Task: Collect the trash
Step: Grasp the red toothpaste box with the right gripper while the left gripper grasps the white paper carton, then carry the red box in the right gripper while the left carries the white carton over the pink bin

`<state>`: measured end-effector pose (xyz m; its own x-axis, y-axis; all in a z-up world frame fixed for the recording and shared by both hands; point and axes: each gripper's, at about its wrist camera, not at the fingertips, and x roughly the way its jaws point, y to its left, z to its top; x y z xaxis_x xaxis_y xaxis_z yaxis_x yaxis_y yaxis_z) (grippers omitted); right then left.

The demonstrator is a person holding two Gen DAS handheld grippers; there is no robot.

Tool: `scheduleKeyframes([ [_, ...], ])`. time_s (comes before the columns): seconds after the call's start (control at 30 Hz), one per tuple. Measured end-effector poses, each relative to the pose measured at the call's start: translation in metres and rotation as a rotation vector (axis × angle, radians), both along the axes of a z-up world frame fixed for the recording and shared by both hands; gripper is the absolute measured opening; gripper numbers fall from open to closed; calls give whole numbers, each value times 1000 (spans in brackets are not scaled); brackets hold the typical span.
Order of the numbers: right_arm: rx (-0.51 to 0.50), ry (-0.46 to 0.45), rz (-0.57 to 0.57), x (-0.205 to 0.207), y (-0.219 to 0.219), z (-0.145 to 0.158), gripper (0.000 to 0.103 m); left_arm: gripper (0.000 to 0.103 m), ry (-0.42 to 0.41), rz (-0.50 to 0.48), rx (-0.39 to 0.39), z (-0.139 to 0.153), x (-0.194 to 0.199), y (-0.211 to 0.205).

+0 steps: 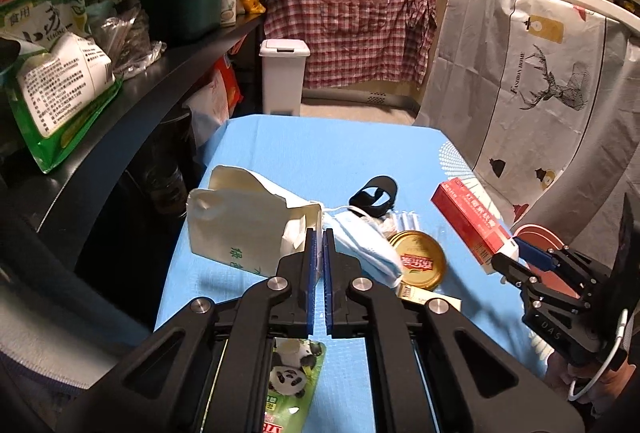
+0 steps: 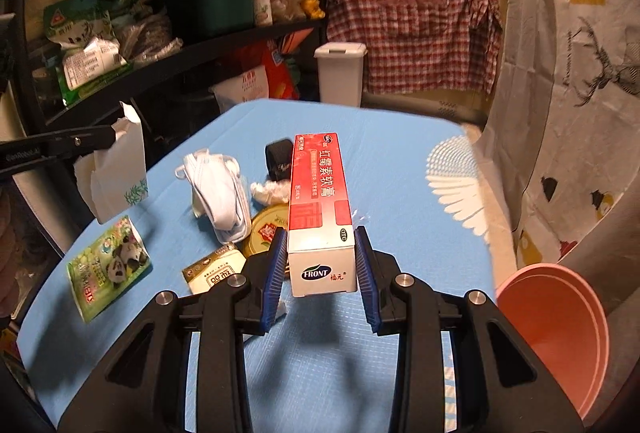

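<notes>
- The red and white box [image 2: 322,209] sits low in the middle of the right wrist view, lifted off the blue table [image 2: 360,137]; the right gripper [image 2: 322,269] has its fingers pressed against the two long sides near the white end, so it is clamped and carried, I'd say on its way to a bin.
- The pink bowl [image 2: 560,329] waits at the lower right of that view, just off the table edge; it looks placed there to catch the trash, though I can't be sure.
- The left gripper [image 1: 319,265] has its fingers nearly together on the edge of the white paper bag [image 1: 240,229]; from the right wrist view the bag [image 2: 116,169] hangs tilted at mid left, clear of the cloth, so it is pinched and raised.
- Left on the table, clustered in the centre: a face mask [image 2: 218,189], a gold lid [image 2: 268,229], a crumpled tissue [image 2: 270,191], a black strap [image 2: 280,157], a small gold carton [image 2: 212,269] and a panda packet [image 2: 110,265] toward the lower left.
- A white lidded bin [image 2: 340,73] stands on the floor beyond the far edge, upper centre.
</notes>
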<state>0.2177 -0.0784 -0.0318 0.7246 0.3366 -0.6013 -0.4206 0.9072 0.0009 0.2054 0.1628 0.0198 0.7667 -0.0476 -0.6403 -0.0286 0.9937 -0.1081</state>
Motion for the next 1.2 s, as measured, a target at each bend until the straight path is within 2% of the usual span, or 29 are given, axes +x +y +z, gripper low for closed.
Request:
scheduleKeyframes([
  [0.3,17,-55,-25,-24,-16,24,34,3,-42,-20,-13,17,-17,-16],
  [0.57,32,-121,-52,-47,-34,62,34,3,-80,-39,-27,29,-32,-33],
  [0.93,62,-194,-105,-82,-88,112,34,3,-112,-91,-36,42,-46,-63],
  [1.2,44,-235,-151,-97,-124,120,34,3,-125,-136,-33,46,-49,-85],
])
